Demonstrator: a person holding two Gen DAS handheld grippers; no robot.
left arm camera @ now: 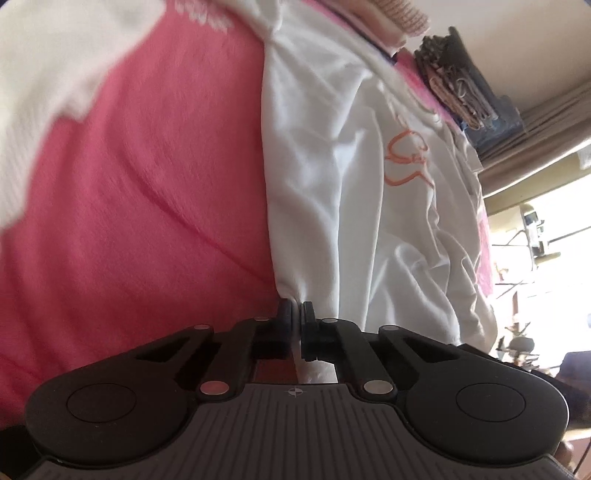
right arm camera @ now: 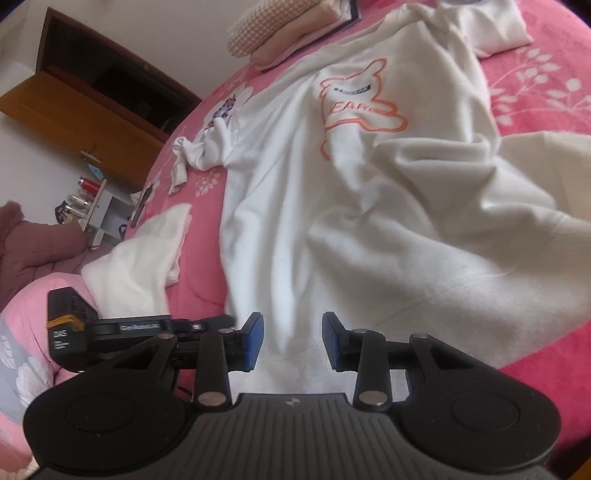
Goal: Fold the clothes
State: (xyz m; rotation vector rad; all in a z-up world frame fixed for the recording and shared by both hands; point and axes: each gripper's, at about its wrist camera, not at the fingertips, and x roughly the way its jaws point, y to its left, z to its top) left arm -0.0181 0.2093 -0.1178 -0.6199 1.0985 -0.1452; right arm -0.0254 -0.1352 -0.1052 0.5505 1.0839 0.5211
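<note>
A white sweatshirt [right arm camera: 369, 221] with an orange bear outline [right arm camera: 358, 107] lies spread and rumpled on a pink bedspread [right arm camera: 535, 92]. In the left wrist view the sweatshirt [left arm camera: 351, 203] hangs down to my left gripper [left arm camera: 296, 310], which is shut on a bunched corner of its hem. From the right wrist view that left gripper [right arm camera: 231, 319] shows side-on at the garment's lower left corner. My right gripper [right arm camera: 293, 339] stands open over the hem. White cloth lies beneath the gap, and its blue pads [right arm camera: 255, 339] are not pressing on it.
Another white cloth [right arm camera: 129, 266] lies left of the sweatshirt, with a crumpled white garment [right arm camera: 207, 147] further back. A folded white piece [right arm camera: 491, 26] and a pink folded stack [right arm camera: 295, 33] sit at the far edge. A wooden wardrobe [right arm camera: 92, 96] stands beyond the bed.
</note>
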